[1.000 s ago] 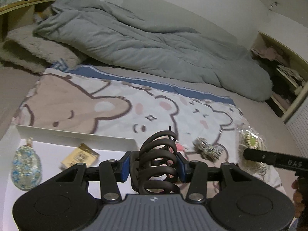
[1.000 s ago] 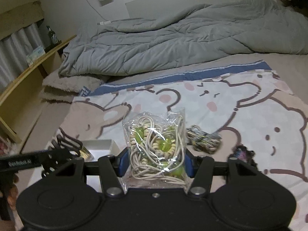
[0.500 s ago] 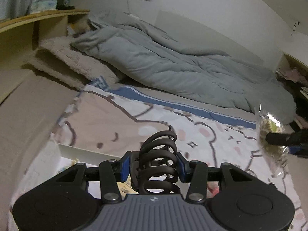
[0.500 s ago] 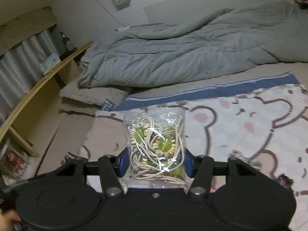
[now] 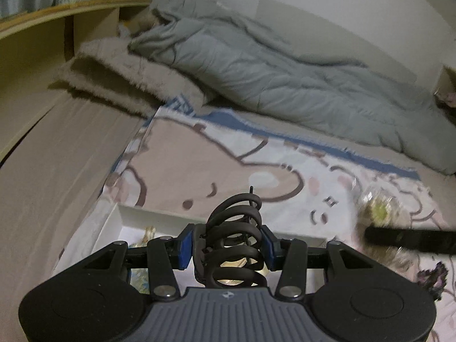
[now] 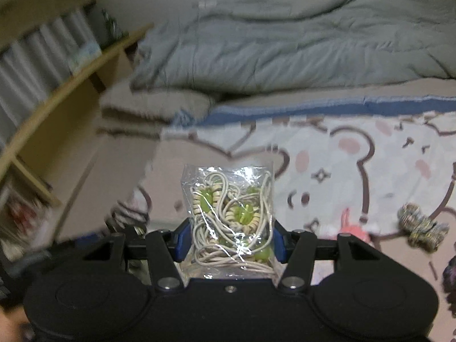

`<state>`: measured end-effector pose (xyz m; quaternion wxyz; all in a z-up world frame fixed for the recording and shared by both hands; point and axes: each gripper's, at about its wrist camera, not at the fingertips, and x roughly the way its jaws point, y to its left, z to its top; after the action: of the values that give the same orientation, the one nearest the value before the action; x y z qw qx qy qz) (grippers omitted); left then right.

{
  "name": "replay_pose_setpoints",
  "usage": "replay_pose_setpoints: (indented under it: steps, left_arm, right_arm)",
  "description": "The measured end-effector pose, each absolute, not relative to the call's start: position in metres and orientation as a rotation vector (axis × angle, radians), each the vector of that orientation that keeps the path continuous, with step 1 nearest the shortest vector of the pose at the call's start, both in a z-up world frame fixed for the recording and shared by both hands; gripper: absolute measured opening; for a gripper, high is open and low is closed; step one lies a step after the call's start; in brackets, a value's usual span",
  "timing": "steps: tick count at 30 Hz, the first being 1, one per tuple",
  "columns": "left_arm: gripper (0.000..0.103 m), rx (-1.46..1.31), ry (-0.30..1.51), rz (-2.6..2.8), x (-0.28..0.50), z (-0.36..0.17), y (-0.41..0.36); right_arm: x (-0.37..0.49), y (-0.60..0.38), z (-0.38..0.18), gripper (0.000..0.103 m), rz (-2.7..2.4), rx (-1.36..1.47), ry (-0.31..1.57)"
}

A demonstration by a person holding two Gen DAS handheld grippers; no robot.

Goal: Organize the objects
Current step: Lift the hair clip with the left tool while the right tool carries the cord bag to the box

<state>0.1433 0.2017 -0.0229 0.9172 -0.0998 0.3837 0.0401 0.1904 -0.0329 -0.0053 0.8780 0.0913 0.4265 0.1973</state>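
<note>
My left gripper [image 5: 226, 246] is shut on a black spiral hair clip [image 5: 233, 239], held over the open white box [image 5: 159, 213] that lies on the cartoon-bear blanket [image 5: 228, 159]. My right gripper [image 6: 229, 240] is shut on a clear plastic bag of cream cords with green beads [image 6: 229, 208]. That same bag [image 5: 379, 213] shows blurred at the right of the left wrist view, with a black finger of the right gripper [image 5: 410, 238] across it. The spiral clip [image 6: 129, 218] appears blurred at the lower left of the right wrist view.
A patterned scrunchie [image 6: 421, 229] and a dark frilly item [image 6: 450, 273] lie on the blanket at the right. A grey duvet [image 5: 285, 71] and a fuzzy beige pillow [image 5: 119, 79] lie behind. A wooden shelf [image 5: 57, 28] borders the bed on the left.
Both grippers have swung left with their loads. The left wrist view now shows the box's far wall and the bed's left edge; the box's contents are mostly hidden behind the gripper.
</note>
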Motion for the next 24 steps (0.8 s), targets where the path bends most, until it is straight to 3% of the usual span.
replay_pose_setpoints:
  steps: [12, 19, 24]
  left_arm:
    - [0.048, -0.189, 0.976, 0.093, 0.157, -0.08, 0.216]
    - [0.048, -0.101, 0.989, 0.142, 0.165, -0.092, 0.217]
    - [0.048, -0.121, 0.957, 0.147, 0.17, -0.094, 0.222]
  right_arm:
    - [0.187, 0.026, -0.086, 0.055, 0.305, -0.242, 0.945]
    - [0.181, 0.059, -0.102, 0.054, 0.339, -0.476, 0.879]
    - [0.183, 0.066, -0.108, 0.054, 0.397, -0.461, 0.876]
